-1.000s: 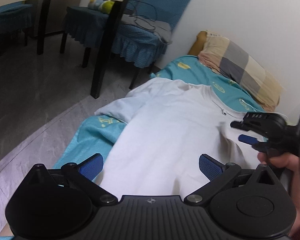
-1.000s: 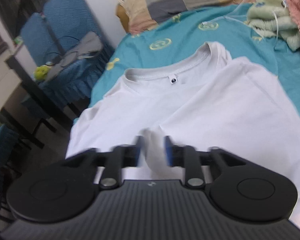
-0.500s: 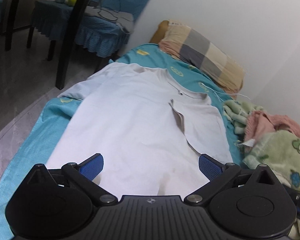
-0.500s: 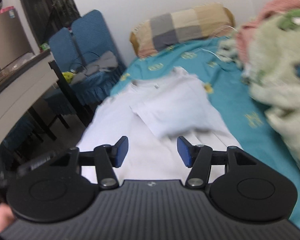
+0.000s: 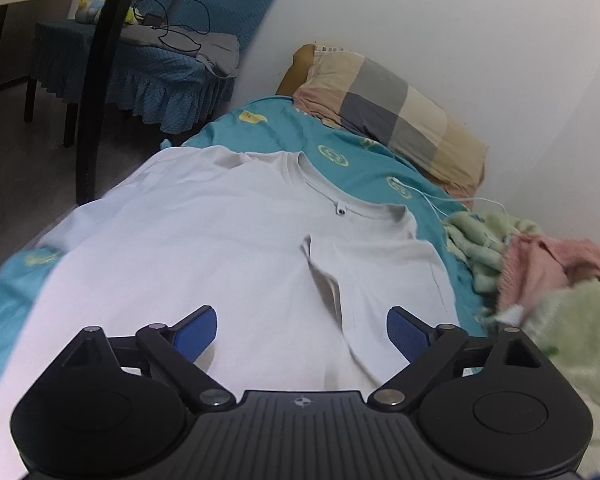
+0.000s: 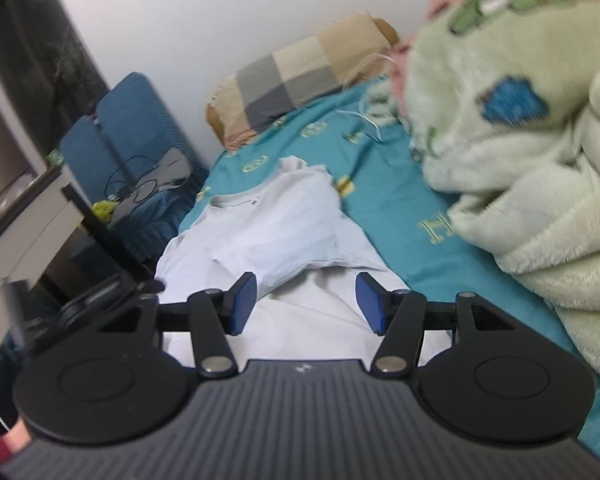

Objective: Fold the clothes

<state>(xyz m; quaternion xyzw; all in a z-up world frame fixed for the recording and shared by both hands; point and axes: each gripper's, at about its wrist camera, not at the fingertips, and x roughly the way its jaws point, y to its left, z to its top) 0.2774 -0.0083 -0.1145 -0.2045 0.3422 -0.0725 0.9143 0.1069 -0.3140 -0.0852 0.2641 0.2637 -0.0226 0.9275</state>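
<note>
A white T-shirt (image 5: 204,248) lies spread flat on a bed with a teal sheet (image 5: 340,148), its collar pointing toward a checked pillow (image 5: 392,108) at the head of the bed. The side of the shirt farther from the bed's open edge is already folded inward, and its sleeve lies across the chest, leaving a creased flap below the collar. The other side, nearest the floor, is not yet folded.

The left claw (image 5: 302,330) hovers over the lower body of the shirt, jaws wide apart though they have just been narrowing a little, with nothing gripped. The right claw (image 6: 306,300) hangs over the hem end of the shirt, about half open after its jaws have just been widening, and also grips nothing.

A heap of green and pink fleece blankets (image 6: 520,140) sits beside the shirt, away from the floor side.

To fold well, the next grasp likely belongs on the unfolded sleeve and hem edge, pinching one layer only, lifting evenly so the new fold mirrors the first, and keeping clear of the blankets.
</note>
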